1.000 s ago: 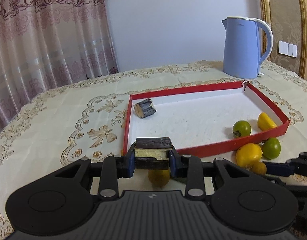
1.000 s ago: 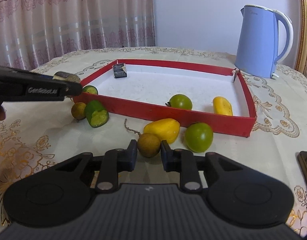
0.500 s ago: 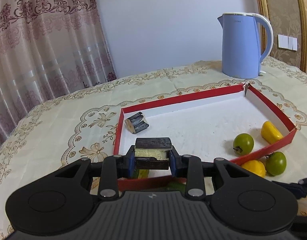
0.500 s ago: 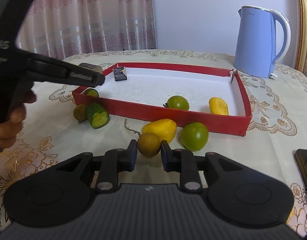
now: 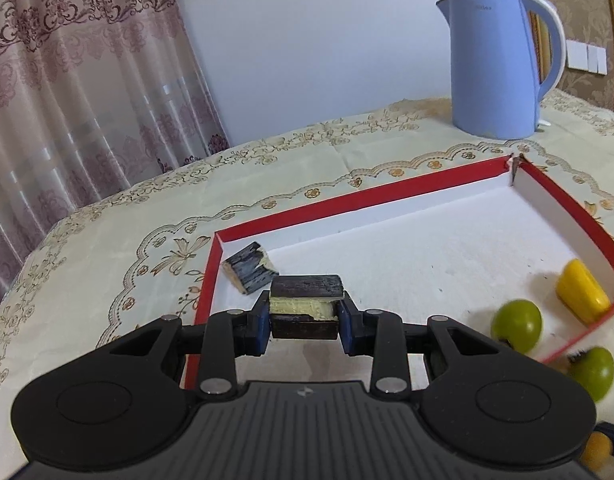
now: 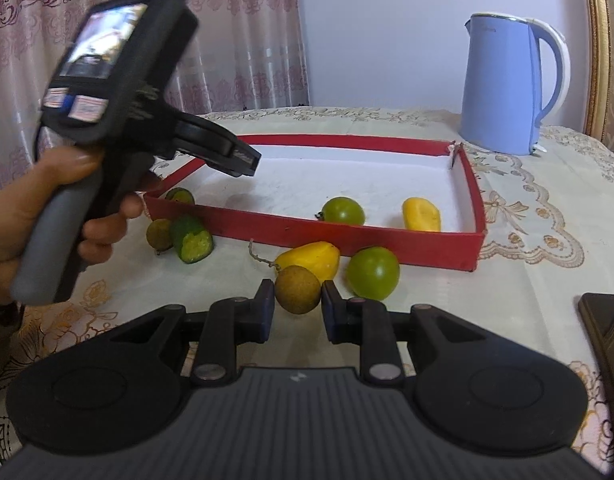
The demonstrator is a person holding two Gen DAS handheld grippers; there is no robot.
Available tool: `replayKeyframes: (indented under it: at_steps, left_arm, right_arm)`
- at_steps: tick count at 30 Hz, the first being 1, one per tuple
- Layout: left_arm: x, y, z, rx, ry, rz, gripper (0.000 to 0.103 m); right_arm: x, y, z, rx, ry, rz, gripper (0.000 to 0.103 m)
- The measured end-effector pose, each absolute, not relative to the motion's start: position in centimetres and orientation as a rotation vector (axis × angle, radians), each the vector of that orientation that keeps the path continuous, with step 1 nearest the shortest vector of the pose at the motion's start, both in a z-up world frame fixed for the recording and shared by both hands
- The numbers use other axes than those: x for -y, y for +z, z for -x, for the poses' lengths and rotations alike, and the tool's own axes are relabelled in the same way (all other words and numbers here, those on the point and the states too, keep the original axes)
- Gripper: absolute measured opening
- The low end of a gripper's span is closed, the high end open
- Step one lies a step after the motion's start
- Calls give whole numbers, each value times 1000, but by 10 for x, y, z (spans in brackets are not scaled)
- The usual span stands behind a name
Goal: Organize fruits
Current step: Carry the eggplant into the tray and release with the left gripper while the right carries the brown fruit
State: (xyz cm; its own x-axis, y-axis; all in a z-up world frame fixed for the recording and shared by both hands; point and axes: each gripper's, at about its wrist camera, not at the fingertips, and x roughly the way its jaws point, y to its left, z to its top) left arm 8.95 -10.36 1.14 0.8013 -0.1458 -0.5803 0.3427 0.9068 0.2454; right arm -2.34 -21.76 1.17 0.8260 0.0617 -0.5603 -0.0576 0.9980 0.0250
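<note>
My left gripper is shut on a dark-skinned chunk with pale yellow flesh, held over the near left part of the red-rimmed white tray. A similar dark chunk lies in the tray's far left corner. A green fruit and a yellow fruit lie inside at the right. In the right wrist view, my right gripper is shut on a brown longan resting on the cloth in front of the tray. A hand holds the left gripper at the left.
Outside the tray's near wall lie a yellow fruit, a green fruit, a cut green piece, another green piece and a small longan. A blue kettle stands behind. A dark flat object lies at the right edge.
My left gripper has carried its chunk forward from outside the near wall to above the tray floor. The right gripper and its longan have not moved.
</note>
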Motion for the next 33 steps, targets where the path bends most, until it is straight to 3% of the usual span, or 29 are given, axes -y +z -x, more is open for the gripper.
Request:
replayKeyframes:
  at_steps: [16, 33]
  left_arm:
    - [128, -6, -142, -692, -216, -328, 32]
    - [132, -4, -148, -705, -211, -321, 32]
  right_arm:
    - [233, 22, 38, -561, 43, -60, 23]
    - [241, 31, 42, -536, 15, -84, 23]
